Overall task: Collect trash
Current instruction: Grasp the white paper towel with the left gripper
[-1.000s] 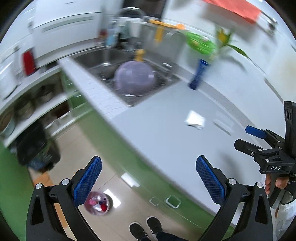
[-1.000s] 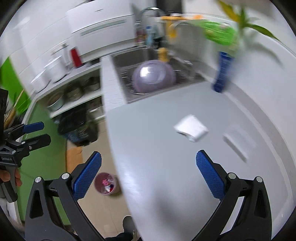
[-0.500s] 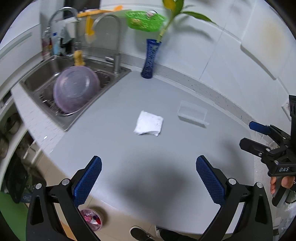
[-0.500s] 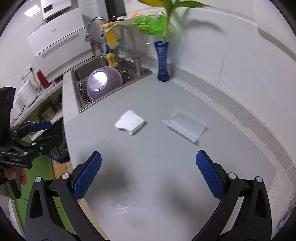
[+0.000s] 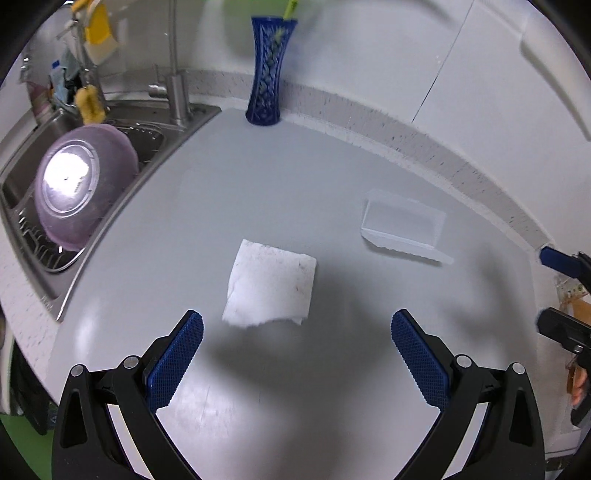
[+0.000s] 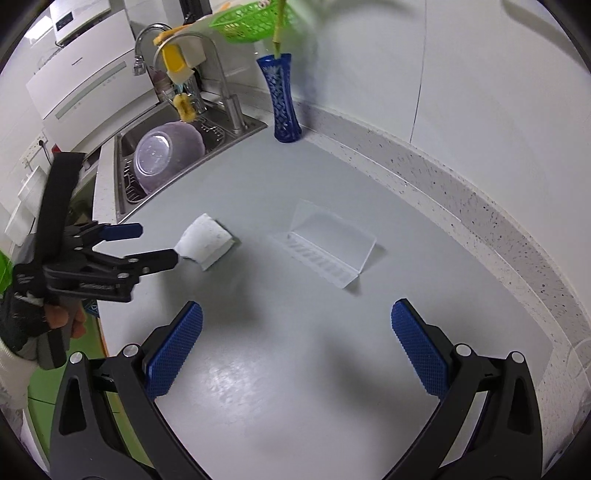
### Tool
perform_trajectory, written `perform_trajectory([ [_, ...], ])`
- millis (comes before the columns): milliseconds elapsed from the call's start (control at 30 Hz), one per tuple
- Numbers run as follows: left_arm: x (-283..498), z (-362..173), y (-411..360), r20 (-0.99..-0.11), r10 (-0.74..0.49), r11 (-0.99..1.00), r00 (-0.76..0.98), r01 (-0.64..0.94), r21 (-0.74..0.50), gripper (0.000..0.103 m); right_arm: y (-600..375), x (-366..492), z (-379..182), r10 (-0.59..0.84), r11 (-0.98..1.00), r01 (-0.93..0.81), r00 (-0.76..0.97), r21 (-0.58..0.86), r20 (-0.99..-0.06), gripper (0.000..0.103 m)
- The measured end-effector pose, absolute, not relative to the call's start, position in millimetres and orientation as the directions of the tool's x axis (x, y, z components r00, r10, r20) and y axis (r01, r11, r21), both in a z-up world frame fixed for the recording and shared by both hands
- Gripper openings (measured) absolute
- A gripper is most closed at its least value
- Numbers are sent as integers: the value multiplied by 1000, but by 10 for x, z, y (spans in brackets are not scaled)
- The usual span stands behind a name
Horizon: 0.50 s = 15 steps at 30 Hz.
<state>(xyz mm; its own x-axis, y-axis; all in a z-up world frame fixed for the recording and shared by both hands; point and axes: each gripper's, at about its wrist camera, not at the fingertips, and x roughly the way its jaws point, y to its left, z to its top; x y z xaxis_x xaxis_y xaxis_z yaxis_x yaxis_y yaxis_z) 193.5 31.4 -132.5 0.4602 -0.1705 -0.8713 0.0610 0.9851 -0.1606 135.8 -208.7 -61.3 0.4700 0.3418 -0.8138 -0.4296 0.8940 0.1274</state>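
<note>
A crumpled white paper towel (image 5: pixel 271 284) lies on the grey counter (image 5: pixel 258 192), just ahead of my open, empty left gripper (image 5: pixel 295 347). It also shows in the right wrist view (image 6: pixel 205 240). An open clear plastic box (image 5: pixel 402 225) lies to its right; in the right wrist view the box (image 6: pixel 328 245) is ahead of my open, empty right gripper (image 6: pixel 295 347). The left gripper (image 6: pixel 151 245) shows there, its tips close to the towel. The right gripper (image 5: pixel 557 288) appears at the far right edge of the left wrist view.
A blue vase (image 5: pixel 267 70) with a plant stands at the back wall. A sink (image 5: pixel 33 221) on the left holds an upturned purple bowl (image 5: pixel 79 184) beside a tap (image 6: pixel 218 74). A green basket (image 6: pixel 247 20) hangs above. The counter edge drops to the floor at the left.
Both grippers have swung in from the counter's edge and moved forward over the counter. The towel and box are now much nearer. Both stay open.
</note>
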Motion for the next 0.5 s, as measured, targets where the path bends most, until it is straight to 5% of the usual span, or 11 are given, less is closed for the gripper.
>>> perform_trajectory([
  [500,2365,-1914,250,-915,-97,994,393,77,-72,95,-2272,1593,-894,331,905,-396,423,157,-843,100],
])
